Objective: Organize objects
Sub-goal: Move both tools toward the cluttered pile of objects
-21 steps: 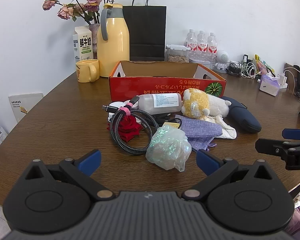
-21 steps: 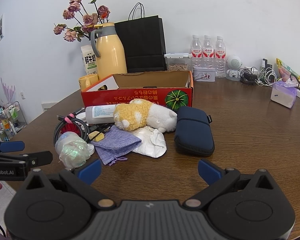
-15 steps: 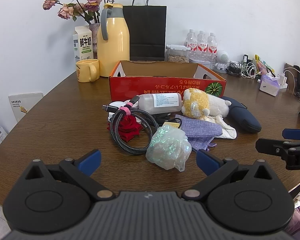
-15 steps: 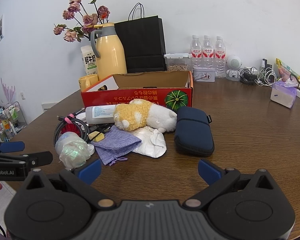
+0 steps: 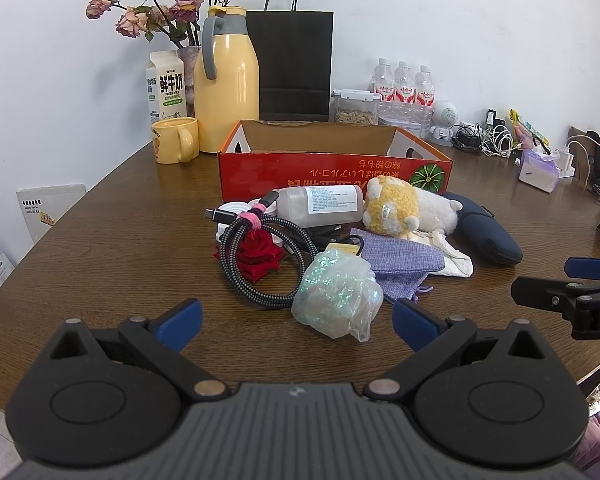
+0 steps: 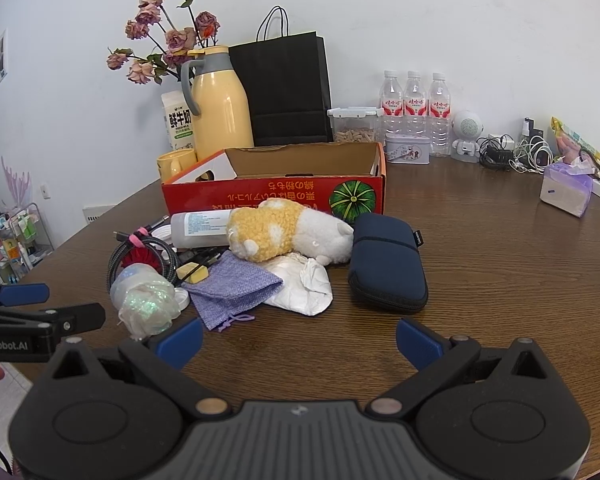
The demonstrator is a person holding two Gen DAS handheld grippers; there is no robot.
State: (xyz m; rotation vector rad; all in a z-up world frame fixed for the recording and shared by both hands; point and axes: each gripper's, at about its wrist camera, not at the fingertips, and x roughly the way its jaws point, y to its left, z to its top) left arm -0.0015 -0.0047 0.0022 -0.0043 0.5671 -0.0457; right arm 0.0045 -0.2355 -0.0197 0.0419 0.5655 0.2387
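right gripper (image 5: 572,280) half cut off, agape

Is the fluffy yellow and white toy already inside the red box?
No, the fluffy toy lies on the table in front of the red box, against its front wall, not inside it.

The white milk carton (image 5: 167,82) beside the tall yellow thermos jug carries large Chinese characters 鲜牛奶 with "FRESH MILK" beneath. The red cardboard box (image 5: 332,170) shows upside-down orange Japanese lettering along its front, including の, next to a green pumpkin picture. The black left gripper (image 6: 22,322), seen in the right wrist view, bears white lettering ending "enRobot.AI". The label print on the clear plastic bottle (image 5: 320,205) is too small to read.
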